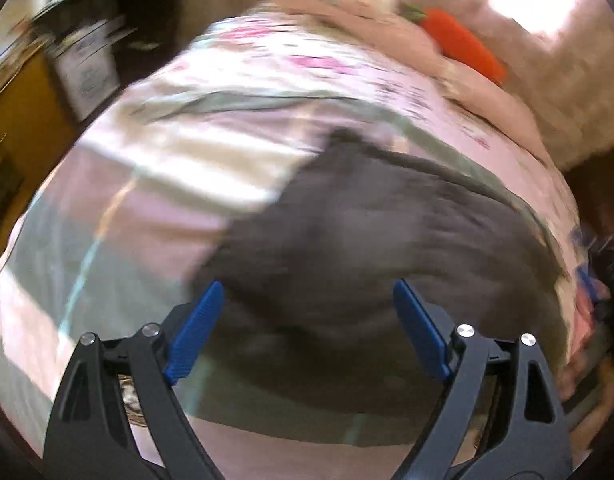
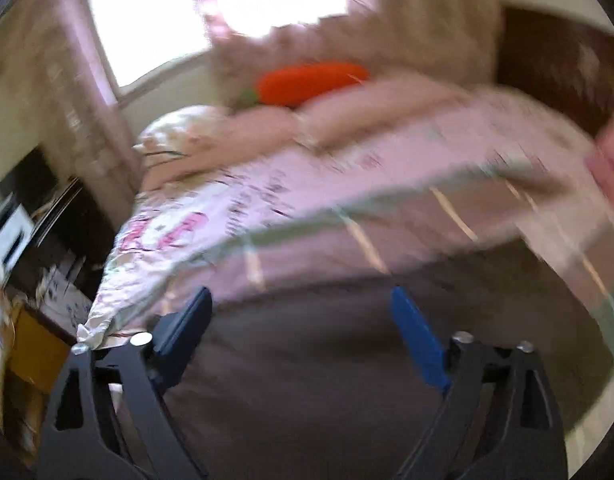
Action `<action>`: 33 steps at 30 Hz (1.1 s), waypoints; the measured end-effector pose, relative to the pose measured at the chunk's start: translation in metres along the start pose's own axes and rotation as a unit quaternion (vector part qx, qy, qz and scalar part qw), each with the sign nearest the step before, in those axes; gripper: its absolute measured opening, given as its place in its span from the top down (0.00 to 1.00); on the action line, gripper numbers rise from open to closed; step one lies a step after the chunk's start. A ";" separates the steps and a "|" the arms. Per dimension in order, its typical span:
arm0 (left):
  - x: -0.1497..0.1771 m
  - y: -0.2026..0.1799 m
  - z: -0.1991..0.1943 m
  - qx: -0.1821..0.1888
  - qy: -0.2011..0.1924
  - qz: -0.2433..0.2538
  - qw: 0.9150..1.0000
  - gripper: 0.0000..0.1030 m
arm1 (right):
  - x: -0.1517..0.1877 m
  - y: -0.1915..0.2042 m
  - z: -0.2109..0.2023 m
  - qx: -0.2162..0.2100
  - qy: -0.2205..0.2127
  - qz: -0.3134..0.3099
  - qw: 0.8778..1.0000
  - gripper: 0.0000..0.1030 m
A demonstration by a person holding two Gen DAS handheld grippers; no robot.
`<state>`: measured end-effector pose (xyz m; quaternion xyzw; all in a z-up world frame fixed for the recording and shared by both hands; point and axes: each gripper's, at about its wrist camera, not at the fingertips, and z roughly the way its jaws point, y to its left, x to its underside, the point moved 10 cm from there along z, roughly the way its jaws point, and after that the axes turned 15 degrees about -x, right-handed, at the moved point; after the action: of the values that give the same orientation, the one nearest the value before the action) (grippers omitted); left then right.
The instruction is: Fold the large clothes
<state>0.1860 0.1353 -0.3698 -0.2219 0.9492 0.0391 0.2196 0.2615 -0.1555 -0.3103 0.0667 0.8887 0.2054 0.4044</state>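
A large dark grey-brown garment (image 1: 371, 232) lies spread on a bed with a pink striped cover (image 1: 155, 168). Both views are motion-blurred. My left gripper (image 1: 307, 292) is open and empty, its blue pads wide apart above the garment's near part. In the right wrist view the same garment (image 2: 327, 360) fills the lower middle. My right gripper (image 2: 301, 296) is open and empty, hovering over the garment near its far edge.
An orange carrot-shaped cushion (image 1: 463, 44) (image 2: 311, 80) rests on pink pillows (image 2: 347, 116) at the head of the bed, below a bright window (image 2: 211, 4). Dark furniture and a yellow cabinet (image 2: 35, 356) stand beside the bed's left side.
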 end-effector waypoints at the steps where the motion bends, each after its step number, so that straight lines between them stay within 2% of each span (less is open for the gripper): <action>1: 0.000 -0.030 -0.006 0.016 0.000 0.021 1.000 0.14 | 0.007 -0.025 -0.010 0.022 0.007 0.010 1.000 0.35; 3: 0.006 -0.069 -0.012 0.024 0.001 0.054 0.998 0.14 | 0.030 -0.091 -0.014 0.073 0.049 0.051 0.995 0.35; 4: 0.011 -0.095 -0.015 0.021 0.001 0.077 0.997 0.14 | 0.053 -0.125 -0.001 0.106 0.111 0.068 0.986 0.33; 5: 0.017 -0.113 -0.017 0.019 0.001 0.090 0.996 0.14 | 0.078 -0.143 0.013 0.099 0.160 0.078 0.979 0.33; 6: 0.024 -0.128 -0.023 0.021 0.001 0.100 0.995 0.14 | 0.091 -0.153 0.024 0.061 0.191 0.095 0.975 0.34; 7: 0.030 -0.142 -0.027 0.026 0.000 0.109 0.994 0.14 | 0.091 -0.161 0.015 0.034 0.179 0.119 0.976 0.37; 9: 0.043 -0.180 -0.035 0.034 -0.007 0.142 0.989 0.12 | 0.070 -0.163 -0.021 0.007 0.117 0.121 0.986 0.36; 10: 0.048 -0.198 -0.037 0.034 -0.008 0.162 0.986 0.11 | 0.055 -0.167 -0.055 0.006 0.061 0.101 0.993 0.18; 11: 0.056 -0.225 -0.036 0.036 -0.005 0.188 0.981 0.11 | 0.047 -0.180 -0.083 0.035 0.025 0.092 0.995 0.07; 12: 0.061 -0.243 -0.035 0.038 -0.002 0.206 0.978 0.11 | 0.047 -0.194 -0.094 0.062 0.013 0.095 0.993 0.01; 13: 0.067 -0.263 -0.035 0.042 0.002 0.224 0.974 0.11 | 0.054 -0.222 -0.111 0.095 0.006 0.122 0.988 0.01; 14: 0.075 -0.290 -0.033 0.049 0.003 0.249 0.967 0.11 | 0.063 -0.239 -0.116 0.093 0.012 0.157 0.983 0.01; 16: 0.085 -0.324 -0.030 0.036 -0.019 0.286 0.957 0.10 | 0.086 -0.263 -0.112 0.063 0.028 0.230 0.971 0.09; 18: 0.104 -0.357 -0.011 0.003 -0.025 0.331 0.943 0.10 | 0.111 -0.267 -0.106 0.080 0.065 0.218 0.970 0.10; 19: 0.109 -0.363 -0.001 -0.011 -0.017 0.341 0.940 0.10 | 0.124 -0.265 -0.098 0.086 0.090 0.196 0.973 0.10; 21: 0.115 -0.372 0.027 -0.052 -0.001 0.353 0.934 0.10 | 0.148 -0.267 -0.097 0.089 0.109 0.199 0.970 0.10; 24: 0.116 -0.375 0.052 -0.105 -0.003 0.346 0.932 0.05 | 0.182 -0.275 -0.098 0.047 0.117 0.279 0.952 0.10; 26: 0.122 -0.379 0.065 -0.136 -0.002 0.355 0.925 0.02 | 0.199 -0.273 -0.096 0.010 0.120 0.331 0.936 0.10; 27: 0.122 -0.380 0.069 -0.149 -0.003 0.357 0.922 0.02 | 0.200 -0.273 -0.096 0.008 0.123 0.330 0.936 0.10; 29: 0.118 -0.382 0.071 -0.157 0.003 0.340 0.927 0.02 | 0.202 -0.271 -0.096 0.008 0.130 0.322 0.938 0.10; 30: 0.115 -0.384 0.066 -0.149 0.005 0.326 0.933 0.02 | 0.202 -0.270 -0.096 0.006 0.136 0.322 0.937 0.10; 32: 0.113 -0.404 0.036 -0.087 -0.008 0.310 0.947 0.05 | 0.194 -0.270 -0.104 0.005 0.130 0.330 0.935 0.12; 33: 0.112 -0.412 0.025 -0.072 -0.023 0.318 0.945 0.05 | 0.185 -0.270 -0.111 0.006 0.113 0.324 0.939 0.14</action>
<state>0.2862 -0.2762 -0.4316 0.0771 0.9598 0.1803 0.2008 0.0687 -0.3820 -0.4865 0.3300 0.8601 0.3260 0.2122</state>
